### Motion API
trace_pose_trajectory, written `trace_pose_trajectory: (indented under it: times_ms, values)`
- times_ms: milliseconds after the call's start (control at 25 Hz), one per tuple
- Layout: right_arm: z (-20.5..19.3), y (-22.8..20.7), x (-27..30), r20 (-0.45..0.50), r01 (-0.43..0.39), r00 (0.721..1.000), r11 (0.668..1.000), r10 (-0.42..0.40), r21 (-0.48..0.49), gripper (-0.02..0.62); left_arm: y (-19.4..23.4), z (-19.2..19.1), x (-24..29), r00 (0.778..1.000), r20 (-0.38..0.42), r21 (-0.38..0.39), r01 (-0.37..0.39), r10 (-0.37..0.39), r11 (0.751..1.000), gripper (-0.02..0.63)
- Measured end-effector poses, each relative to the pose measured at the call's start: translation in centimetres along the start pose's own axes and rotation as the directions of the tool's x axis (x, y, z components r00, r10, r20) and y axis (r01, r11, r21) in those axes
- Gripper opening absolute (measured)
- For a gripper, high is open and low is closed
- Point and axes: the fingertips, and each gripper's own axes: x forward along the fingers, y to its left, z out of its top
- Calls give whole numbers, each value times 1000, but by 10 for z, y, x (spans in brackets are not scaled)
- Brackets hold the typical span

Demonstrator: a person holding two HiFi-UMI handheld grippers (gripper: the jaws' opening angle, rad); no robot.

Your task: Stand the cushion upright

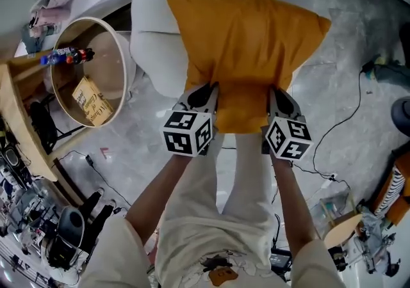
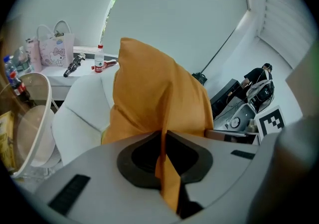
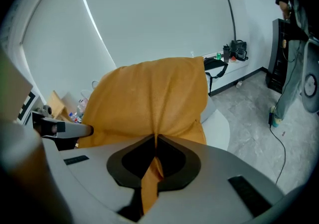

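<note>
The cushion is orange and plump. It lies on a white chair, at 12 o'clock from the person. It looks light and soft, so I judge it will sag and fold when lifted. The left gripper is clamped on its near hem at 7 o'clock, and the right gripper on the hem at 5 o'clock. The thin cloth may slip, so two holds wide apart on the hem seem best.
</note>
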Motion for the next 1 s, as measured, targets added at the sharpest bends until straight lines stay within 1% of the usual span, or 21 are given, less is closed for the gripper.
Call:
trace_pose_trajectory:
  times_ms: [160,280,440,560,1000]
  values:
    - [11,-9,8,19,2,1000,1000,-2,14,34,2,10,15,1000,5,-10,-11,11,1000,31]
    - [16,-13,14,28,-16,999,1000,15,21,32,2,15,24,1000,6,-9,-23,23,1000,26]
    - [31,-10,27,25,-72,997,997,73,-11,32,11,30,30,997,32,-36,-72,73,997,15]
    - [45,-14,34,21,-108,994,994,109,-21,32,9,40,37,993,41,-47,-108,110,993,14]
    - [107,-44,46,27,-201,979,978,202,-55,31,-14,93,65,979,95,-72,-173,180,982,12]
